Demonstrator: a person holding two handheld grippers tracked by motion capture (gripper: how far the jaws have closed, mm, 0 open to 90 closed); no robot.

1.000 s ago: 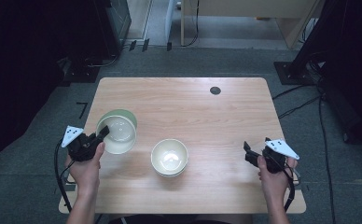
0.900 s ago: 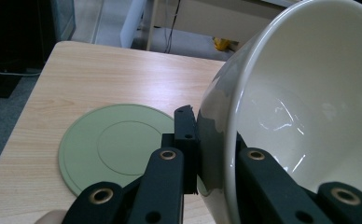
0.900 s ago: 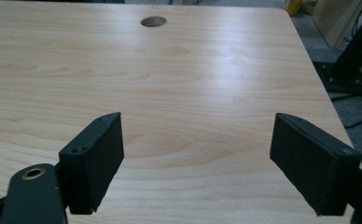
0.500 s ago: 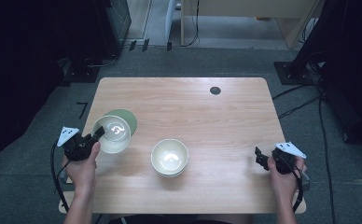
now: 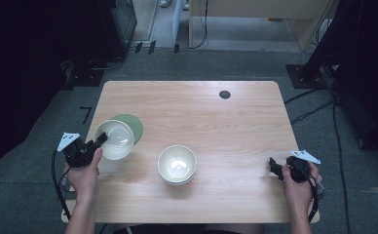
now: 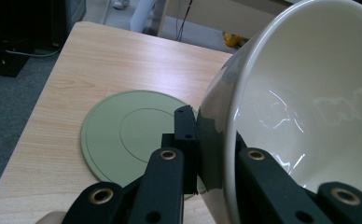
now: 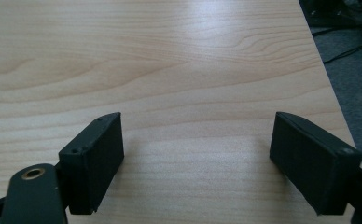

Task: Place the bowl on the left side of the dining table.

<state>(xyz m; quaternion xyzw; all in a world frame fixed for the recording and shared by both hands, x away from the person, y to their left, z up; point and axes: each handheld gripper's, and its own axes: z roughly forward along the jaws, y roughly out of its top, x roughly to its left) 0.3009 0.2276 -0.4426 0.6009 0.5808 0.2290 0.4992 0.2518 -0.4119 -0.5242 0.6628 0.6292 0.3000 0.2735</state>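
1. Left gripper (image 5: 99, 141): its jaws are closed on the near wall of a white bowl (image 5: 114, 139), one jaw inside the rim and one outside (best seen in the left gripper view, where the bowl (image 6: 305, 116) is tilted). The bowl is carried clear of the table (image 5: 236, 126), just left of and toward the person from the green disc (image 5: 131, 126).
2. Right gripper (image 5: 276, 167): its jaws are spread wide and nothing is held; it is kept near the table's right front corner, well apart from the disc.
3. Bowl stack (image 5: 177, 164): set right of the disc and nearer the person (its number of bowls cannot be told). The left hand is judged the nearer to it.
4. Green disc (image 6: 132, 135): laid flat, partly overlapped by the held bowl in the high view.
5. Count: one held bowl, one stack, one disc, two grippers.
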